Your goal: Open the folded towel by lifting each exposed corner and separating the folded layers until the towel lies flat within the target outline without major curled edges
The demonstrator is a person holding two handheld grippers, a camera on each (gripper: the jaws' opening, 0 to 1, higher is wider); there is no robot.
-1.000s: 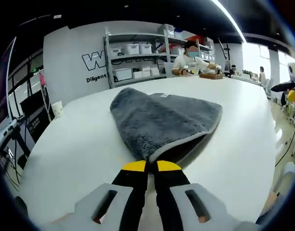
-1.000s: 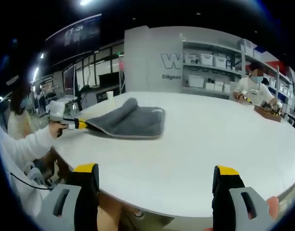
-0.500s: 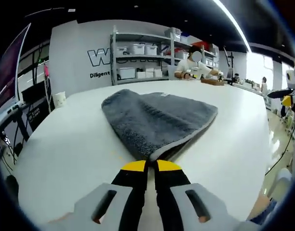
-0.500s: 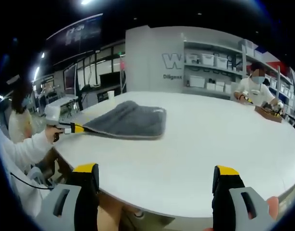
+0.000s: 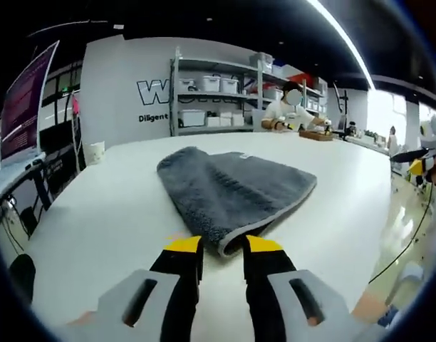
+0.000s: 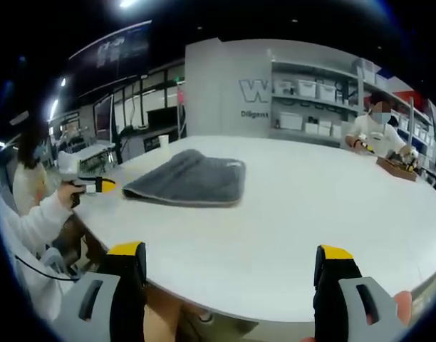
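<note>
In the left gripper view we see our left tool (image 5: 223, 246) with its yellow-tipped jaws parted a little, holding nothing; the near corner of the grey towel (image 5: 236, 189) lies on the white worktop (image 5: 97, 206) right at the tips, between them but not pinched; the towel runs away ahead of the tool, folded over itself with a pale bound edge curving off to the right of the jaws and a rounded fold to the far left; no target outline is clear to us on the worktop. Well beyond the towel stand shelves (image 5: 218, 96) of storage bins, and a seated person (image 5: 289, 110) works at the far end.

In the right gripper view our right tool (image 6: 231, 260) stands wide open and empty, low at the near rim of the worktop (image 6: 310, 206); the towel (image 6: 189, 182) lies well ahead and to the left of its jaws, resting flat on the surface but folded; the left tool (image 6: 95, 184) shows just beside the towel's left corner, apart from it, held in a hand (image 6: 67, 194).

We judge the towel needs its upper layer opened next; to do it well we should catch only the top layer at an exposed corner, lift it low and carry it across in one smooth sweep, and let the right tool come in to pin or spread the far side so the edges do not curl.
</note>
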